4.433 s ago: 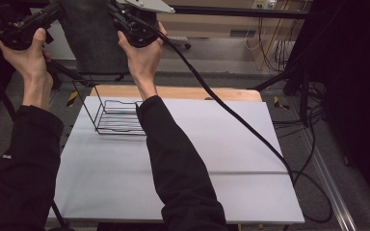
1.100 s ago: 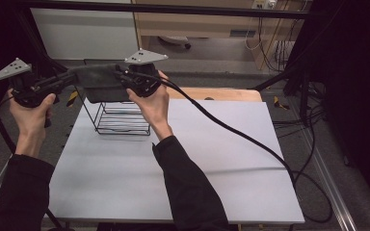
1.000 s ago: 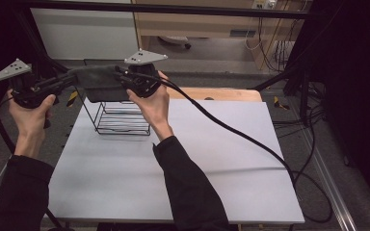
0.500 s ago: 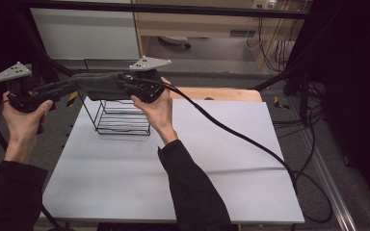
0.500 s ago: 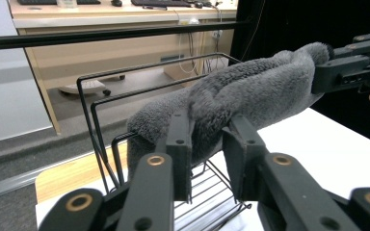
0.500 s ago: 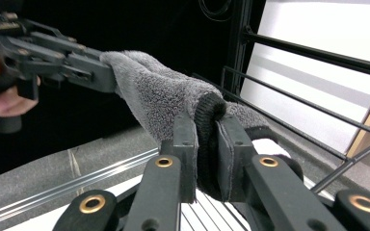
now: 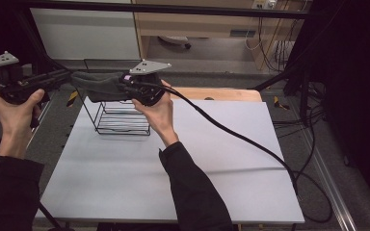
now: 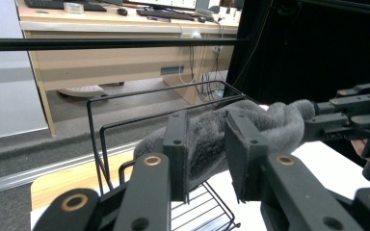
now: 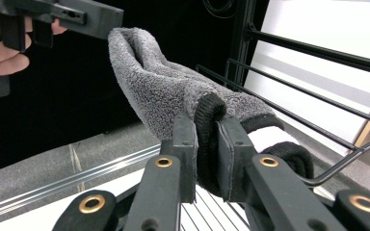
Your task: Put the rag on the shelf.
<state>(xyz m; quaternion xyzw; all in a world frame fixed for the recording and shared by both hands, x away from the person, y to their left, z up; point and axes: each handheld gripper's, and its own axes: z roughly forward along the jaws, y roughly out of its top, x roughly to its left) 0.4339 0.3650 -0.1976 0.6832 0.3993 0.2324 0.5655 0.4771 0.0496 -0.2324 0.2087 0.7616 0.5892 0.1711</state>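
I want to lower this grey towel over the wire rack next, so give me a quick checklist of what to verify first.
1. Right gripper fingers pinch the grey towel at its black-edged hem: ok.
2. Left gripper jaws have just been opening; towel sits between them, pads pressing or not: cannot tell.
3. Towel held off the table, stretched between both grippers: ok.
4. Towel above the wire rack: ok.
5. Rack upright on the table: ok.
6. Right gripper's cable lies away from the rack: ok.

The cloth [image 9: 168,91] is dark grey and fluffy, with a black edge. The wire basket [image 7: 120,118] is black. The table [image 7: 212,159] is pale grey-white.
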